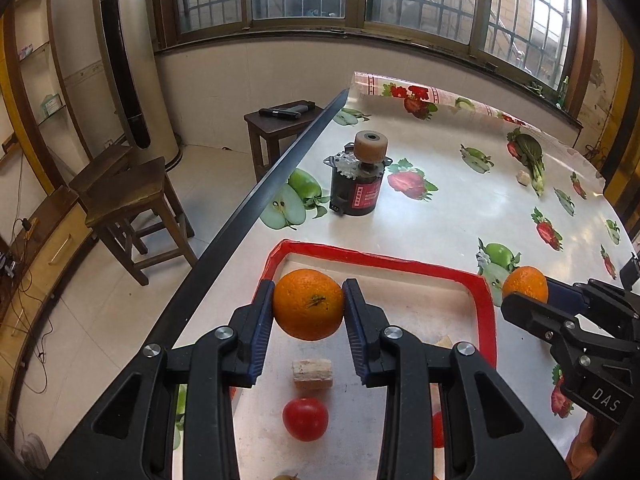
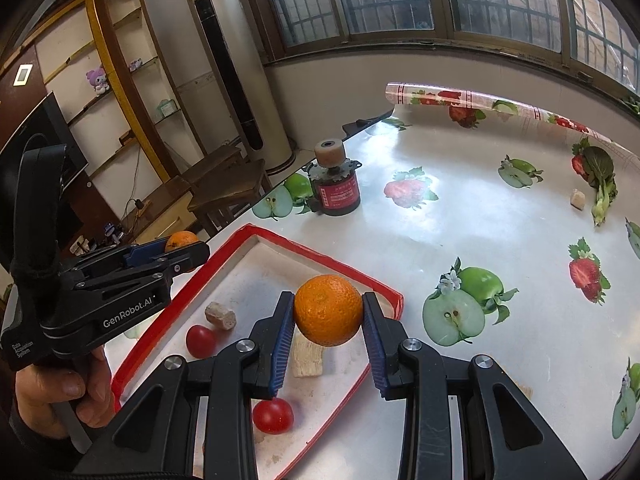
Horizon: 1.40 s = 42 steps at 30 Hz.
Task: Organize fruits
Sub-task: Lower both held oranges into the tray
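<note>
My left gripper (image 1: pixel 308 304) is shut on an orange (image 1: pixel 308 304) and holds it above the far left part of a red-rimmed tray (image 1: pixel 486 312). My right gripper (image 2: pixel 328 310) is shut on a second orange (image 2: pixel 328 310) above the tray's right side (image 2: pixel 384 286). Each gripper shows in the other's view, the right one (image 1: pixel 528 292) and the left one (image 2: pixel 184 246). Two red tomatoes (image 2: pixel 201 341) (image 2: pixel 273 416) and pale food chunks (image 2: pixel 220 316) lie in the tray.
A black and red motor with a tan wheel (image 1: pixel 358 176) stands beyond the tray. A leafy green (image 2: pixel 600 176) and a small pale chunk (image 2: pixel 577 199) lie far right. The table's left edge (image 1: pixel 256 196) drops to wooden stools (image 1: pixel 128 200).
</note>
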{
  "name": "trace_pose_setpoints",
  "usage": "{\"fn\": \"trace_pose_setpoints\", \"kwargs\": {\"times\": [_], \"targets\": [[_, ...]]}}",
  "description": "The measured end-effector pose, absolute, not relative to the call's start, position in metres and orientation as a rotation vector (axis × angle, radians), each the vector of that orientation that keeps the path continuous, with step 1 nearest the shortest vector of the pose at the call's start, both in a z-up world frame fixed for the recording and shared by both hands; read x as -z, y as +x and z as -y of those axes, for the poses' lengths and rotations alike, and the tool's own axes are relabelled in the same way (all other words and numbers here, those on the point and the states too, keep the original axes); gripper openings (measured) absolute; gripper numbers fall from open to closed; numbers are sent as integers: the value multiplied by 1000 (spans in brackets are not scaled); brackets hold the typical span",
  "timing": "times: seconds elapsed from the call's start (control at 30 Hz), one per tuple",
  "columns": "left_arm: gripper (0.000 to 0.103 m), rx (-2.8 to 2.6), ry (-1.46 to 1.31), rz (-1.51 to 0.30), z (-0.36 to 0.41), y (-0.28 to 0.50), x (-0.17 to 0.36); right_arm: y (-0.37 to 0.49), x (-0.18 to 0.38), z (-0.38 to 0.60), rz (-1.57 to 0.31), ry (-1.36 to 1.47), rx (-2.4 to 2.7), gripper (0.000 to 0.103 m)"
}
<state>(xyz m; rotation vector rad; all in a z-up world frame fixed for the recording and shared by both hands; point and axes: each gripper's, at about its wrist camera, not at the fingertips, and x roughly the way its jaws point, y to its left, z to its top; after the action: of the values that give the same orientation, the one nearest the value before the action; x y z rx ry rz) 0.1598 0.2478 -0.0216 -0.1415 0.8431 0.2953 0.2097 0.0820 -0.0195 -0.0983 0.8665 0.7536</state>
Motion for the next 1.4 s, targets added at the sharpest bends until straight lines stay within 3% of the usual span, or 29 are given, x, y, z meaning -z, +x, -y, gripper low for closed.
{"fn": "trace_pose_setpoints", "kwargs": {"times": [1.03, 1.23, 1.4], "targets": [[32, -310, -210, -992, -269, 210, 84, 237, 84, -130, -995, -183, -758, 34], [36, -323, -213, -1010, -269, 210, 83, 236, 89, -132, -1011, -197, -762, 36], [45, -327, -209, -1009, -266, 204, 80, 227, 82, -129, -979, -213, -759, 46]]}}
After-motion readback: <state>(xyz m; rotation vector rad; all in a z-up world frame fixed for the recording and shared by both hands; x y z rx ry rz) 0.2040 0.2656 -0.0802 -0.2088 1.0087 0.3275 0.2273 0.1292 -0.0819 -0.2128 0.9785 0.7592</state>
